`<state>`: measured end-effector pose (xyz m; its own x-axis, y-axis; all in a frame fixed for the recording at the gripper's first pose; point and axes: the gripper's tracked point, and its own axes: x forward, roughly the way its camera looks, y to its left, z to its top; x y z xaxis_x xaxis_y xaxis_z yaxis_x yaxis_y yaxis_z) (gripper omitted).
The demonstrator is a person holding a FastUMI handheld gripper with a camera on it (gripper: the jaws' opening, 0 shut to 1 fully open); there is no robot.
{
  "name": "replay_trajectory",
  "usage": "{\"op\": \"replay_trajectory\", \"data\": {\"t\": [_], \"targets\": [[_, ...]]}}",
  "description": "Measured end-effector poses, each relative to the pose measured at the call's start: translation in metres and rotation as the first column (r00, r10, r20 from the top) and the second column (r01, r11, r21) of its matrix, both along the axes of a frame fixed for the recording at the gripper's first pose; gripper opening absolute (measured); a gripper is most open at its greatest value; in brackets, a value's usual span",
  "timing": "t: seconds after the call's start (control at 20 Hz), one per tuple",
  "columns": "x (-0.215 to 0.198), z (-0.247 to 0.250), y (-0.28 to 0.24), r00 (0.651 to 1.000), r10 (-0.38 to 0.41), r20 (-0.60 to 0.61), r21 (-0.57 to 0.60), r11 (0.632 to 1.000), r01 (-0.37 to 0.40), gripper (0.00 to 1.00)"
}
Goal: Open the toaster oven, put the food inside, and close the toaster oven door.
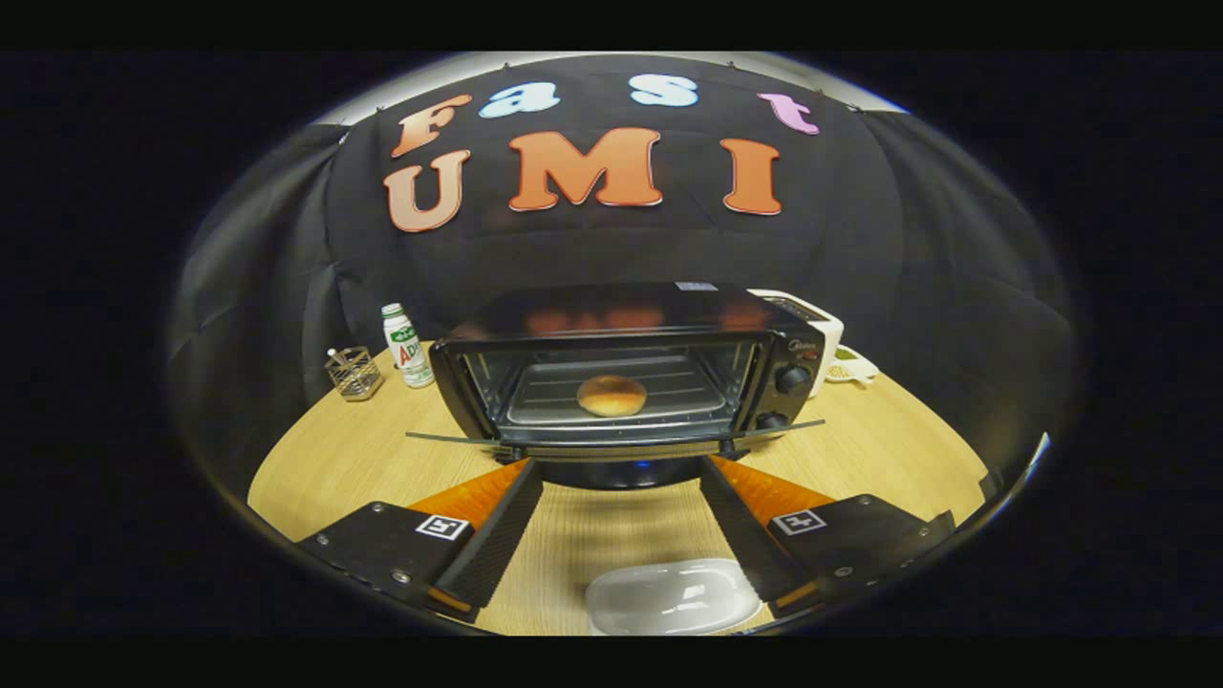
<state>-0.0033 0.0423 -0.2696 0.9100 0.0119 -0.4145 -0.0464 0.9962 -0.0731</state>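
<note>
Wooden table [363, 459]: hand-held gripper [621, 468] wide open, empty, facing open toaster oven [621, 373]; bottle [408, 346] beside.

Gripper [619, 468] spread wide, empty, fingertips just under lowered door [611, 438] of toaster oven [631, 377]. Bun [611, 395] on tray [535, 401] inside. White plate [674, 597] between fingers.

I see black cloth wall [621, 248] draped w/ folds round the back & sides; light-wood surface [344, 459], rounded edge; pale strip of light above the cloth.
</note>
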Motion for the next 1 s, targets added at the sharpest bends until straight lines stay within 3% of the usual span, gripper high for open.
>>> {"op": "replay_trajectory", "data": {"t": [0.35,0.6,1.0], "targets": [[0.051,0.027,0.007,0.998,-0.024,0.051,0.021,1.000,0.023,1.00],[0.057,0.043,0.006,0.997,-0.045,0.059,0.056,0.998,0.041,1.00],[0.050,0.148,0.005,0.983,-0.038,0.177,-0.009,0.999,0.041,0.99]]}}
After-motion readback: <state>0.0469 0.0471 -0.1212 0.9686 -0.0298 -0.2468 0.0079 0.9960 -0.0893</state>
